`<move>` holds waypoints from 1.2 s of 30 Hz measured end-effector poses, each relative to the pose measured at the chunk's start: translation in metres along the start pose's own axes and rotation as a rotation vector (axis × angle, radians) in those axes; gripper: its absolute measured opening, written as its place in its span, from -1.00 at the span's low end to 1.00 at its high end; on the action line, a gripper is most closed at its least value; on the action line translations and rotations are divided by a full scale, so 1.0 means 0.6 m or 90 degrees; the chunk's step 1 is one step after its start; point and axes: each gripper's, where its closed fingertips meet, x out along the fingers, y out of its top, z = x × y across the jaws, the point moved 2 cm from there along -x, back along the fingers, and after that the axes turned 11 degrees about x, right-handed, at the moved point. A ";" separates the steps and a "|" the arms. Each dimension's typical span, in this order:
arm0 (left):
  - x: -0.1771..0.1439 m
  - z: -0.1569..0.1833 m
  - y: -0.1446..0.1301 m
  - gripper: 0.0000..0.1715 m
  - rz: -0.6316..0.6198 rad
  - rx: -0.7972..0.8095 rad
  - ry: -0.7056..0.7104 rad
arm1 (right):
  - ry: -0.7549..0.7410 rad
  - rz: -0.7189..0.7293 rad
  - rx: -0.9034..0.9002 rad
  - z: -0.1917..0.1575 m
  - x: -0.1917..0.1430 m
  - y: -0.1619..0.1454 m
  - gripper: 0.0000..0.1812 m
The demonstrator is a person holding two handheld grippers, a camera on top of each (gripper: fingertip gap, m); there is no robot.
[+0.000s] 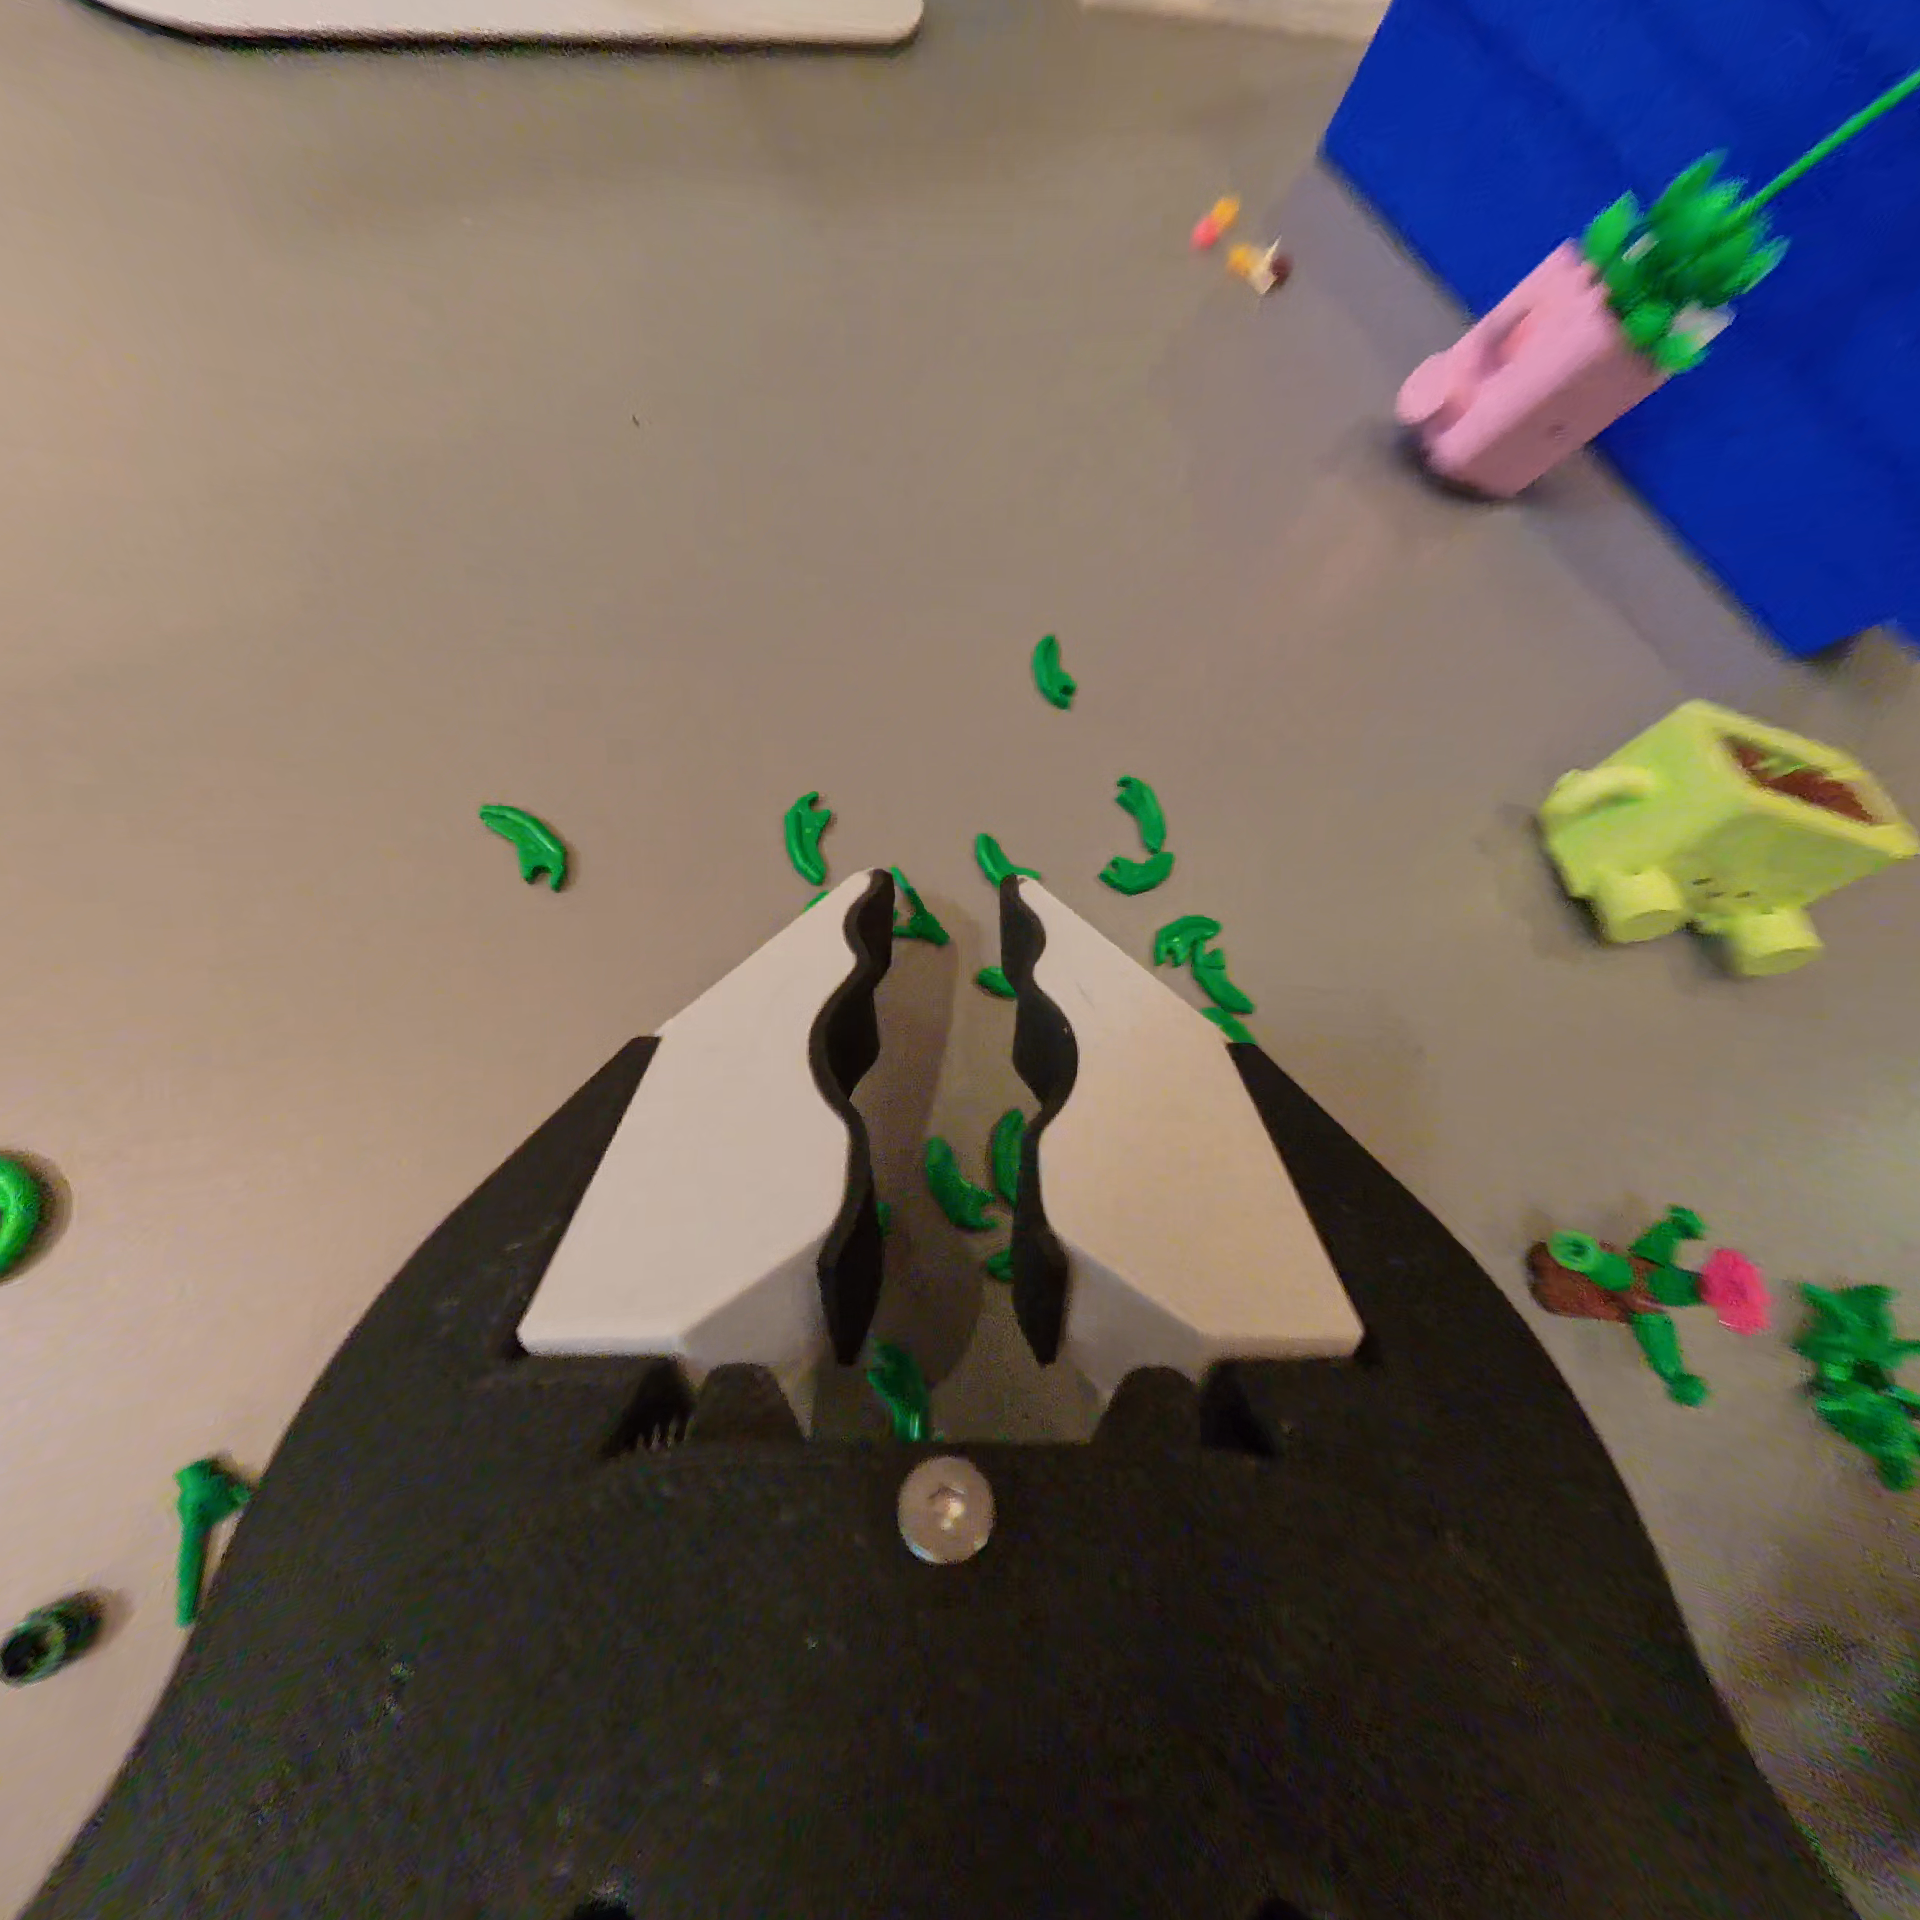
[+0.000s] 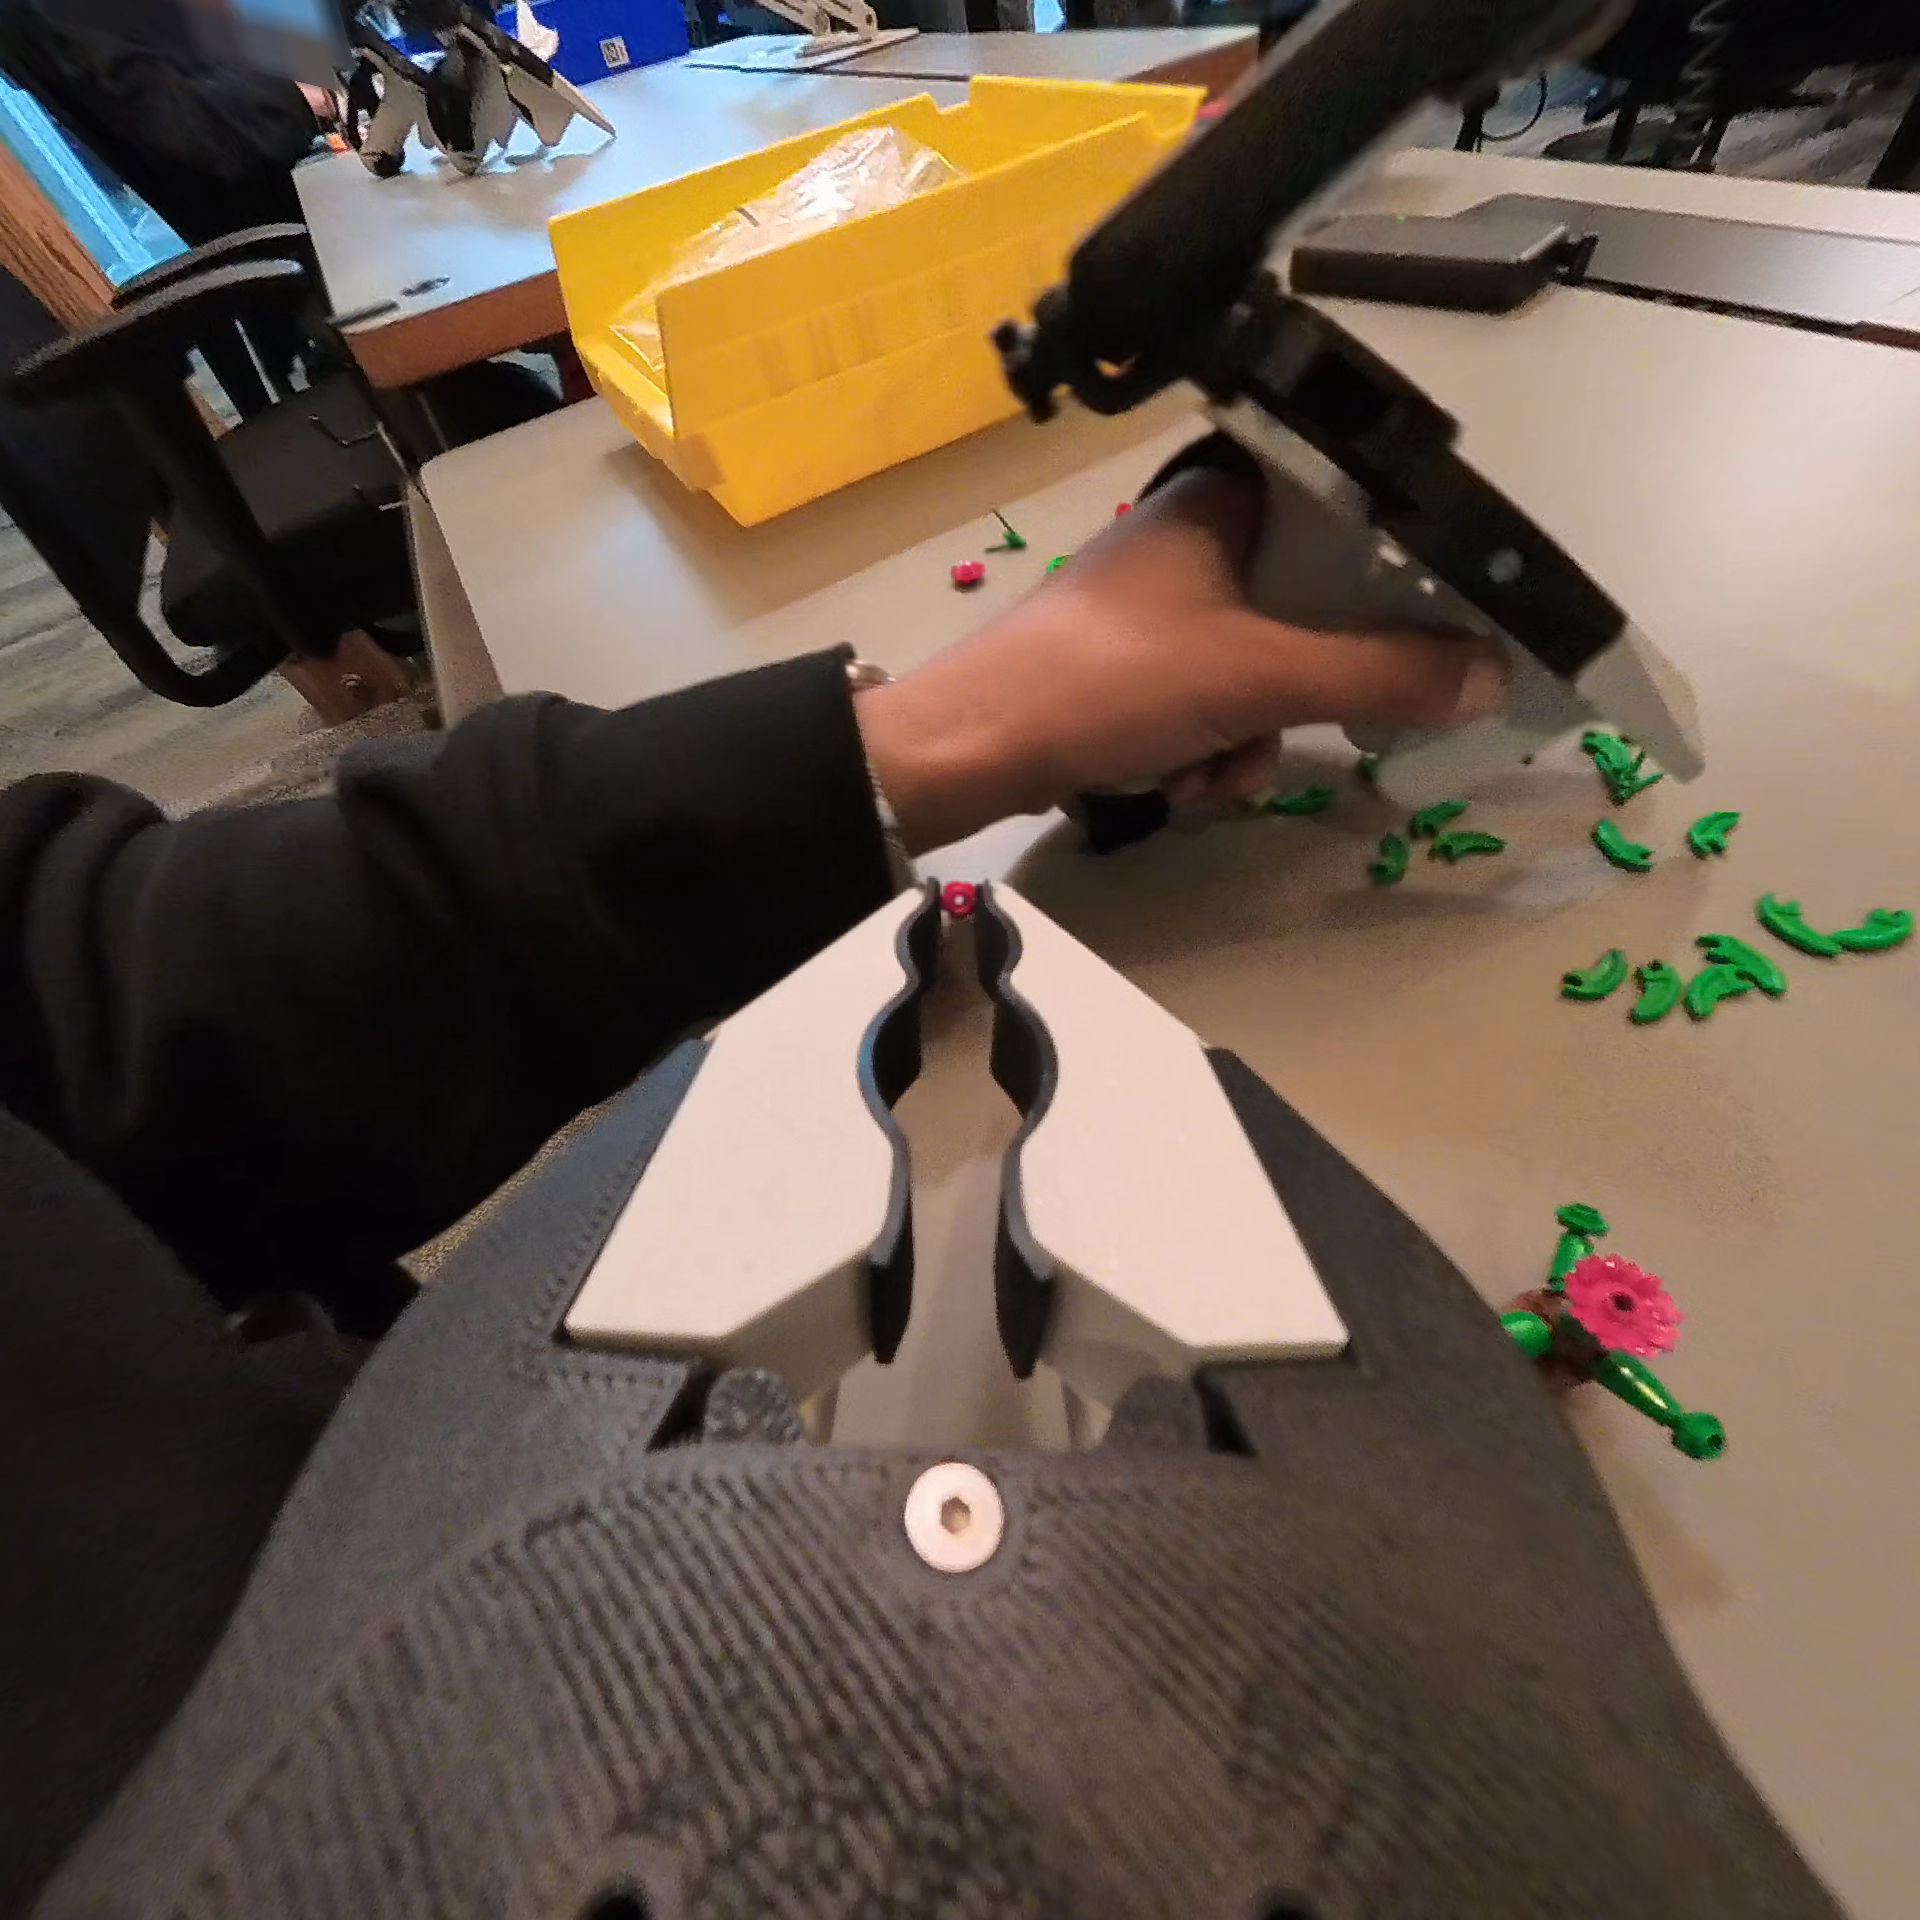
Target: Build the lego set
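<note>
grey table point(image 1: 416, 520) strewn with green leaf pieces point(image 1: 525, 840), yellow bin point(image 2: 831, 312) behind

Green leaves point(image 1: 1051, 672) lie on the grey table point(image 1: 416, 520); one pot point(image 1: 1517, 384) is pink, another pot point(image 1: 1704, 831) lime, the bin point(image 2: 831, 343) yellow, the flower point(image 2: 1621, 1306) magenta.

You are working in a shared lab or workshop room: your plain grey counter point(image 2: 1351, 1195) carries a yellow plastic parts bin point(image 2: 831, 343), a second grey counter point(image 2: 468, 239) behind it holds spare black-and-white handheld tools point(image 2: 457, 104), and a black office chair point(image 2: 208, 436) stands between them.
</note>
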 end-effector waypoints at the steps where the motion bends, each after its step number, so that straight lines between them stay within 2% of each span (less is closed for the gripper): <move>1: 0.007 0.001 -0.003 -0.78 -0.022 0.016 0.010 | 0.001 0.005 -0.007 -0.004 -0.005 0.003 -0.95; 4: 0.012 0.002 -0.006 -0.81 -0.043 0.049 0.041 | -0.013 0.022 -0.036 -0.011 -0.022 0.007 -0.95; 6: 0.012 0.003 -0.004 -1.00 -0.041 0.066 0.051 | -0.019 0.027 -0.044 -0.011 -0.027 0.005 -0.95; 10: 0.011 0.007 -0.007 -1.00 -0.051 0.099 0.047 | -0.013 0.020 -0.030 -0.008 -0.029 -0.006 -0.94; 15: -0.042 0.013 0.000 -1.00 0.024 0.114 0.014 | -0.028 0.031 -0.029 0.004 -0.037 -0.003 -0.94; 18: -0.094 0.042 0.024 -1.00 0.134 0.121 -0.108 | -0.042 0.024 -0.028 0.013 -0.035 -0.006 -0.94; 21: -0.161 0.097 0.031 -1.00 0.250 0.168 -0.272 | -0.064 0.006 -0.035 0.021 -0.029 -0.013 -0.94; 25: -0.219 0.137 0.019 -1.00 0.325 0.201 -0.372 | -0.099 -0.052 -0.025 0.036 -0.017 -0.037 -0.94; 32: -0.288 0.153 0.040 -1.00 0.445 0.072 -0.618 | -0.187 -0.159 -0.018 0.062 0.002 -0.071 -0.94; 34: -0.311 0.158 0.046 -1.00 0.484 0.047 -0.679 | -0.196 -0.179 -0.014 0.061 0.008 -0.075 -0.78; 36: -0.329 0.170 0.044 -1.00 0.494 0.044 -0.743 | -0.187 -0.160 -0.012 0.047 0.007 -0.057 -0.63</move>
